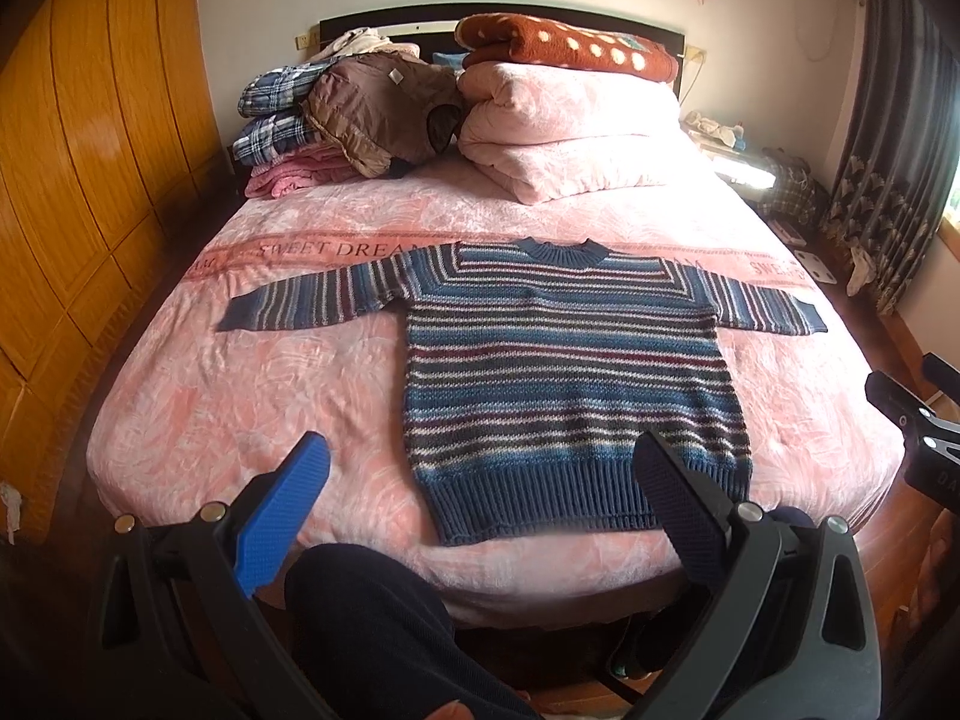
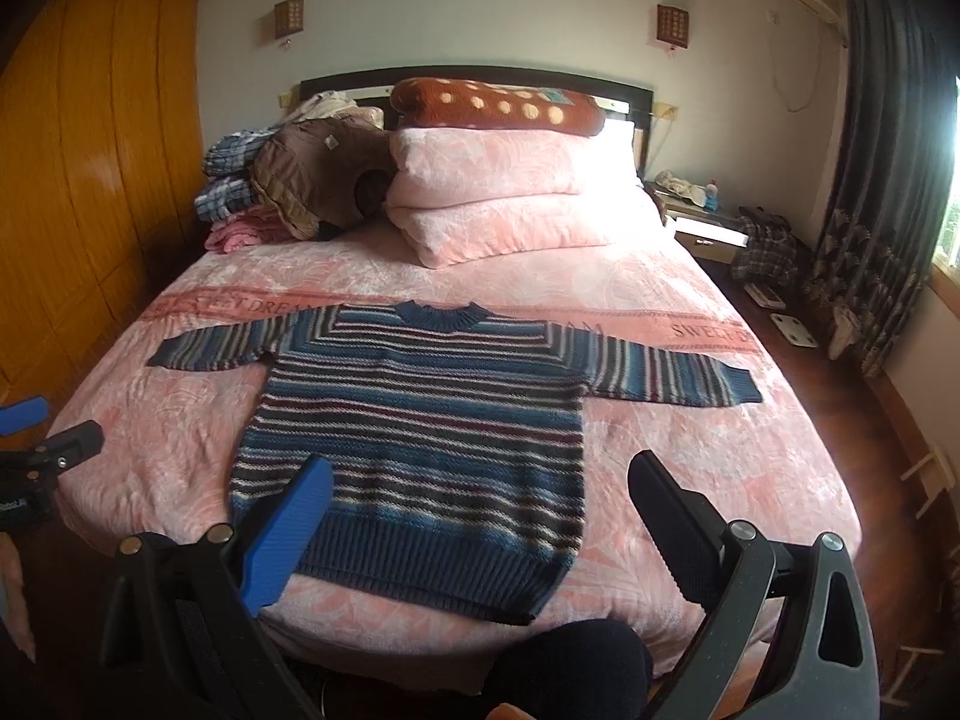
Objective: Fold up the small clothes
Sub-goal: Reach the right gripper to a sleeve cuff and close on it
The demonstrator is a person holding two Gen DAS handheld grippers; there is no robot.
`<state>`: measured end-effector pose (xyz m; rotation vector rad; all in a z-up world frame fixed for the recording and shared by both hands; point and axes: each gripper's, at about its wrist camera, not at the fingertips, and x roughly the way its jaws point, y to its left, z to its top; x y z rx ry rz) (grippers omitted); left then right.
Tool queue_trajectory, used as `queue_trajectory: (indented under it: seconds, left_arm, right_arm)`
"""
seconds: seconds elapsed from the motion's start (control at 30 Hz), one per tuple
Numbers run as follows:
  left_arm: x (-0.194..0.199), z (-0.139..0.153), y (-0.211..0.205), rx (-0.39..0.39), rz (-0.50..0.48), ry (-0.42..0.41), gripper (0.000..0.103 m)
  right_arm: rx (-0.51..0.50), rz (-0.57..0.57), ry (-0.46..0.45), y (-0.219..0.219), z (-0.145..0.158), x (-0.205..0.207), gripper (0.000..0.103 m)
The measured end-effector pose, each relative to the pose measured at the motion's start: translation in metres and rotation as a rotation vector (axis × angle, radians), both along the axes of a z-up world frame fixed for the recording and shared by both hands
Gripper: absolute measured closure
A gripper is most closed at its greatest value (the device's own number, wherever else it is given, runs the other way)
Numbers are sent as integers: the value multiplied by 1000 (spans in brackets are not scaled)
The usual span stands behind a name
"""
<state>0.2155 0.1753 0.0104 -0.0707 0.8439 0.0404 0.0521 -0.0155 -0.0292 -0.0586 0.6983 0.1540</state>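
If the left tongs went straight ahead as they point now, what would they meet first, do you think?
Probably the striped sweater lying flat on the bed, around its hem; the open left tongs hold nothing, though depth is hard to judge.

The sweater (image 1: 564,372) past the tongs is thick, bumpy knitted wool. The bed cover (image 1: 252,414) under it looks soft and fuzzy. The wardrobe (image 1: 78,150) is shiny wood.
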Motion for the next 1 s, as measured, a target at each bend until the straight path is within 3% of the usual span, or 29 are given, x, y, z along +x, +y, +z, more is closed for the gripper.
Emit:
queue_trajectory:
  seconds: [0.1, 0.23, 0.33, 0.4, 0.47, 0.63, 0.8, 1.0]
  left_arm:
    - [20, -18, -1, 9, -12, 28, 3]
    - [51, -40, -13, 80, -21, 79, 3]
    - [70, -49, -26, 113, -44, 88, 3]
    - [83, -55, -34, 115, -69, 91, 3]
    - [96, -61, -42, 93, -100, 83, 3]
    - [130, -86, -62, -49, -191, 51, 3]
    - [160, -119, -78, -99, -225, 66, 3]
    - [184, -147, -93, -176, -260, 77, 3]
  right_arm:
    - [36, -12, 42, -21, -16, 28, 4]
    - [75, -84, 121, -64, -43, 72, 4]
    - [167, -134, 195, -106, -70, 106, 18]
    - [217, -174, 255, -135, -93, 128, 35]
    - [274, -224, 329, -167, -118, 149, 43]
    - [486, -395, 460, -262, -185, 192, 54]
    - [720, -544, 444, -350, -225, 216, 56]
    - [960, -644, 358, -435, -258, 258, 56]
